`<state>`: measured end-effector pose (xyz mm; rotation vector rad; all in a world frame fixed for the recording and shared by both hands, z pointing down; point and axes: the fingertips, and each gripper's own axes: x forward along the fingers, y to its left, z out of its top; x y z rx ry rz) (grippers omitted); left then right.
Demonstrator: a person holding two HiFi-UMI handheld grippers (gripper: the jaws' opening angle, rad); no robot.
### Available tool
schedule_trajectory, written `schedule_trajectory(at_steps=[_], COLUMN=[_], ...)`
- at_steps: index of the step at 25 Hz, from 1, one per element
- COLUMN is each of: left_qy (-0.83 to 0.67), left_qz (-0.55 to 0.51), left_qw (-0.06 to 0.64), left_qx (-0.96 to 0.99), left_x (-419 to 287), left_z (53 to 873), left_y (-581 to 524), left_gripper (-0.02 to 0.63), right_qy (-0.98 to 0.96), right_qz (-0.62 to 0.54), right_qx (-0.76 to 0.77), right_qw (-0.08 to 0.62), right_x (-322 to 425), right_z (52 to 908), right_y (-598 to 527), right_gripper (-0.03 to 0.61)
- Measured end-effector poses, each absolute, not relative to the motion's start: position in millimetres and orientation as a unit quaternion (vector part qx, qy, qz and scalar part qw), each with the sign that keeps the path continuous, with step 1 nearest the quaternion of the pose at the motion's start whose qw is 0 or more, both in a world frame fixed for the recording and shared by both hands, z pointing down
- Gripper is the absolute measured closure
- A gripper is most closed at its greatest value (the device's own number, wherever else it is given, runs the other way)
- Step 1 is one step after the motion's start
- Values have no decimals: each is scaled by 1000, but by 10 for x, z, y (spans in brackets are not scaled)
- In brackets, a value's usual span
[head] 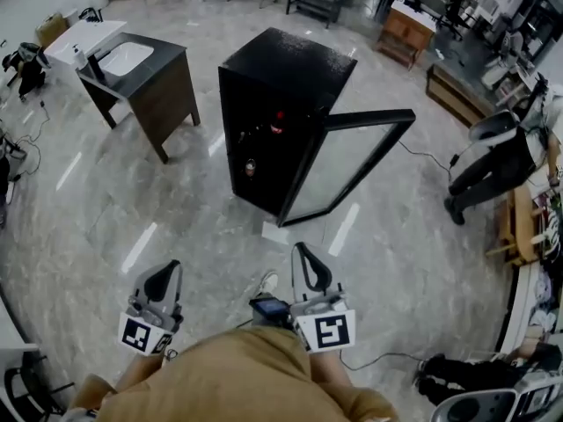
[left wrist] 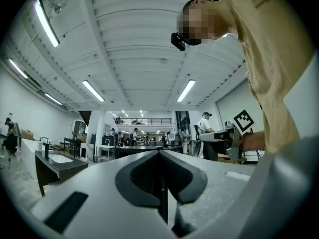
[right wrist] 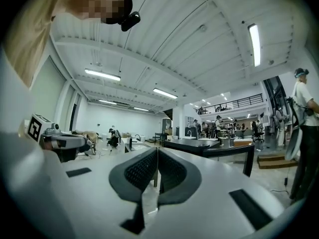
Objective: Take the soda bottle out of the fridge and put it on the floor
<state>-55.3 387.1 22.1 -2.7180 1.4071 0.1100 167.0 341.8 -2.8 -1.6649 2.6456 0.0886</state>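
A black mini fridge (head: 281,69) stands on the marble floor ahead of me, and its glass door (head: 347,161) is swung open to the right. Inside, a dark bottle with a red top (head: 278,124) sits on the upper shelf. Another small item (head: 250,167) stands lower down. My left gripper (head: 169,269) and right gripper (head: 302,251) are held close to my body, well short of the fridge. Both are shut with nothing between the jaws, as the left gripper (left wrist: 160,156) and right gripper (right wrist: 156,153) show in their own views.
A dark sink cabinet (head: 145,73) stands to the left of the fridge. A white sheet (head: 274,233) lies on the floor by the door's lower corner. My shoe (head: 266,282) shows between the grippers. A black chair-like rig (head: 493,161), benches and cables are at the right.
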Motion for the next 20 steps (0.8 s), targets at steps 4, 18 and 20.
schedule_trajectory(at_steps=[4, 18, 20], left_qy=[444, 441, 443], left_qz=[28, 19, 16], left_qw=[40, 19, 18], left_qx=[-894, -897, -896], left_x=[-159, 731, 742], left_z=[177, 183, 179], left_y=[3119, 1551, 1488], left_gripper=[612, 612, 612], right_qy=[848, 873, 876], right_qz=[9, -5, -4], right_qx=[-531, -487, -482], right_qw=[6, 10, 12], right_x=[1937, 2379, 2352], right_z=[51, 182, 195], right_y=[2775, 1133, 1045], right_gripper=[577, 577, 577])
